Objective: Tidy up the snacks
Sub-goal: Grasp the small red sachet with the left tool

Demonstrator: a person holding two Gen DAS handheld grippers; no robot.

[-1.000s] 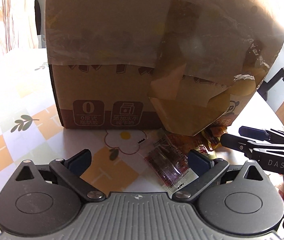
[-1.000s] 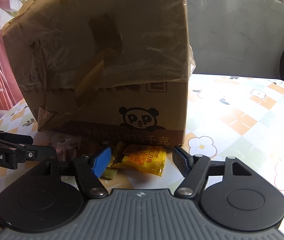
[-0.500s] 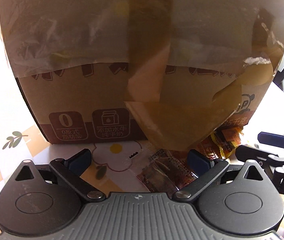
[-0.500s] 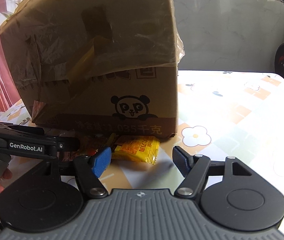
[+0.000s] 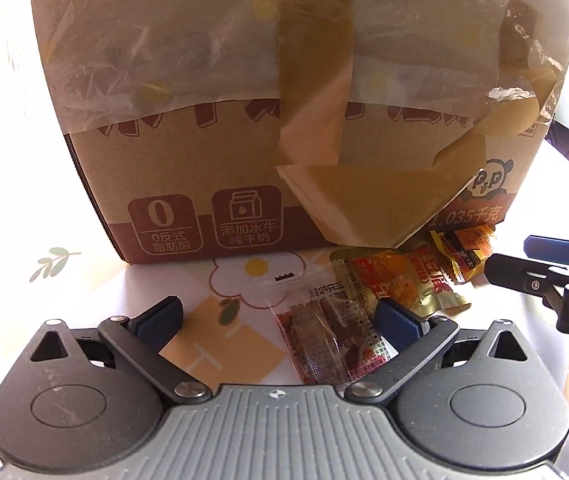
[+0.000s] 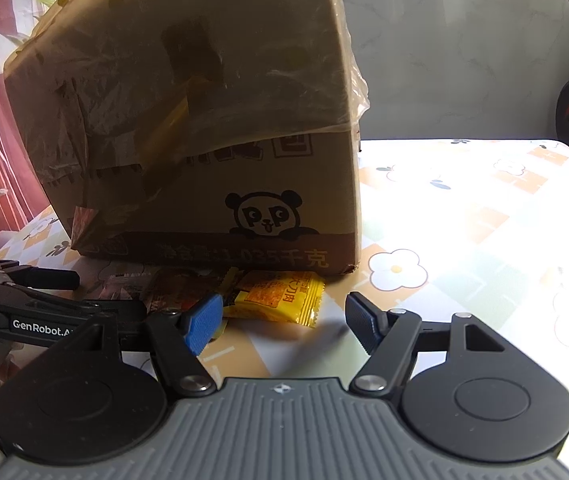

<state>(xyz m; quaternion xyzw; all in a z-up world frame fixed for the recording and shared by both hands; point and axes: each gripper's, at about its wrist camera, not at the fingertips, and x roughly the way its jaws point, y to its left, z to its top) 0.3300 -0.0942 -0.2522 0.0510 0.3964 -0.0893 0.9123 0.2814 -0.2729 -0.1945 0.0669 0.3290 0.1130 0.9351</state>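
With both claws apart and empty, the left claw [image 5: 278, 318] is lining up on the clear snack packet [image 5: 324, 336] lying on the table [image 5: 96, 292] near the box [image 5: 244, 120]; it likely needs to lower and close.

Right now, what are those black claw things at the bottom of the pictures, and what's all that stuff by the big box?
Those claws are grabbing tools a person holds, one in each hand, each with a small camera looking along its fingers. One picture comes from the left gripper, the other from the right gripper. Both are open and hold nothing. A cardboard box with a panda picture stands on the flowery tablecloth. Snacks lie in front of it: a clear packet between the left claws, a yellow packet by the right ones.
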